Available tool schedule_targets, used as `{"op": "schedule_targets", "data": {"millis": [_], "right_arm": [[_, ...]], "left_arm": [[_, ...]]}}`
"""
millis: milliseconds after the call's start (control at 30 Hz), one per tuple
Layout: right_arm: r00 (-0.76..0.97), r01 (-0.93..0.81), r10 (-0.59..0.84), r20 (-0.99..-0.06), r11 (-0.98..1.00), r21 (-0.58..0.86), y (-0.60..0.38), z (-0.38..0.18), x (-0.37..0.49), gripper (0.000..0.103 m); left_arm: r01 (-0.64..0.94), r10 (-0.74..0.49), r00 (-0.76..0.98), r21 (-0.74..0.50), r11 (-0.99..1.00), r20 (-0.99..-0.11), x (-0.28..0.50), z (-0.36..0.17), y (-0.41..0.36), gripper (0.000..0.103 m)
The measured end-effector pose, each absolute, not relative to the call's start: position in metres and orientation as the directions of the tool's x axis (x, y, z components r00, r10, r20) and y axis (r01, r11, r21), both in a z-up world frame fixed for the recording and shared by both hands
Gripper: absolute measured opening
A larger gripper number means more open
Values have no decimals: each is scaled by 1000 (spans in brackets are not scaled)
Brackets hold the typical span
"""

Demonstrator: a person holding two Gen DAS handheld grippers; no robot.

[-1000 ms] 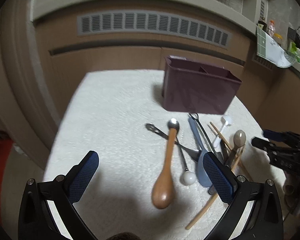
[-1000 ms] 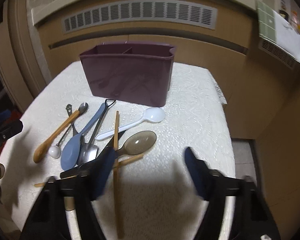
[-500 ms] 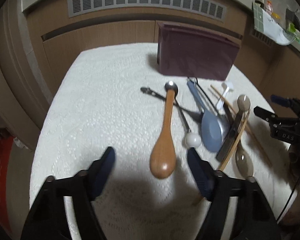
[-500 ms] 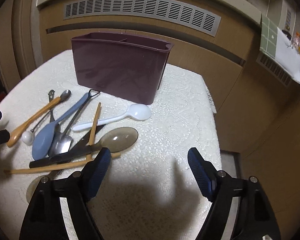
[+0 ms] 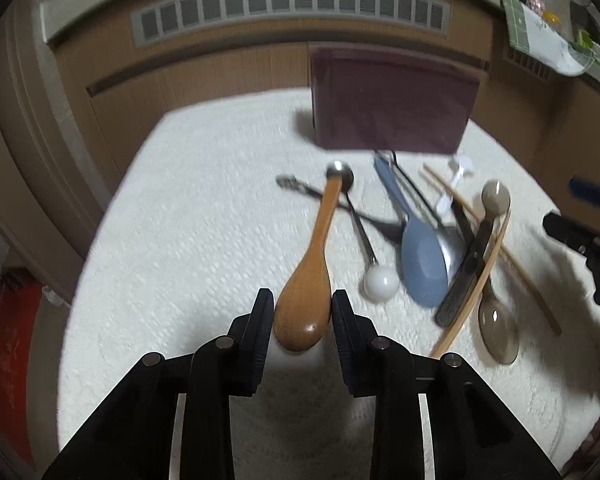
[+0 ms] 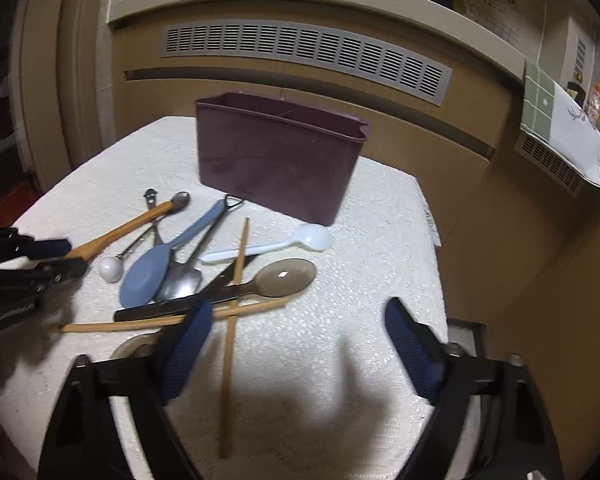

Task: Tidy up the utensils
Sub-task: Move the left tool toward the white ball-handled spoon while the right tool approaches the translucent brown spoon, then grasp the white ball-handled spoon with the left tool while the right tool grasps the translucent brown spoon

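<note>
My left gripper is shut on the bowl of a wooden spoon, which lies on the white cloth; it shows at the left of the right wrist view. To its right lie a blue spatula, metal spoons, a black-handled knife, chopsticks, a white plastic spoon and a brown translucent spoon. A maroon divided holder stands behind them. My right gripper is open and empty, low over the near right of the pile.
The table with its white lace cloth stands against a wooden cabinet with a grey vent grille. The table edge drops off at the right. A counter with a cloth and bottles is at the far right.
My left gripper moved forward and closed its jaws around the wooden spoon's bowl. My right gripper stayed open and shifted slightly.
</note>
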State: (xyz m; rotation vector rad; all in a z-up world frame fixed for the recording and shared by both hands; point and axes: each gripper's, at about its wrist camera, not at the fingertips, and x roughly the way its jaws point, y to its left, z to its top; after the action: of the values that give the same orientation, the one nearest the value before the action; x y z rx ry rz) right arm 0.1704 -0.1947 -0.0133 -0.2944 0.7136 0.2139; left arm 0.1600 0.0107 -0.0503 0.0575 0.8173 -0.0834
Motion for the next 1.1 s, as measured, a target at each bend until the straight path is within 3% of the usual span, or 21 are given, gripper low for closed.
{"op": "schedule_targets", "data": {"millis": [67, 233, 367, 400, 667, 867, 1000, 1033, 1067, 1100], "right_arm": [[720, -319, 109, -685, 929, -187, -189, -14, 169, 43], [707, -331, 149, -691, 934, -137, -186, -10, 172, 43], [645, -366, 220, -732, 930, -42, -175, -6, 196, 20], [620, -378, 239, -747, 926, -17, -169, -6, 203, 18], [489, -575, 368, -791, 818, 25, -104, -23, 188, 19], [482, -578, 341, -807, 816, -1, -55, -49, 186, 20], [511, -554, 270, -816, 829, -73, -42, -59, 189, 19], [510, -555, 269, -817, 828, -74, -43, -57, 189, 15], [526, -548, 267, -807, 833, -82, -47, -51, 189, 4], [554, -538, 262, -790, 837, -100, -53, -43, 187, 2]], "left_arm": [[85, -51, 731, 18, 996, -680, 155, -32, 17, 31], [51, -44, 806, -5, 999, -591, 154, 10, 38, 25], [50, -55, 821, -24, 998, -568, 159, 18, 46, 24], [52, -61, 820, -33, 998, -569, 160, 17, 47, 24], [-14, -39, 761, -77, 997, -648, 161, -3, 80, 26], [-78, -34, 700, -124, 989, -713, 160, -37, 99, 38], [-70, -46, 686, -129, 989, -726, 154, -46, 100, 57], [-62, -50, 687, -127, 990, -725, 152, -46, 99, 57], [-50, -58, 686, -126, 991, -725, 150, -47, 97, 57], [-39, -69, 686, -131, 991, -724, 148, -46, 95, 57]]}}
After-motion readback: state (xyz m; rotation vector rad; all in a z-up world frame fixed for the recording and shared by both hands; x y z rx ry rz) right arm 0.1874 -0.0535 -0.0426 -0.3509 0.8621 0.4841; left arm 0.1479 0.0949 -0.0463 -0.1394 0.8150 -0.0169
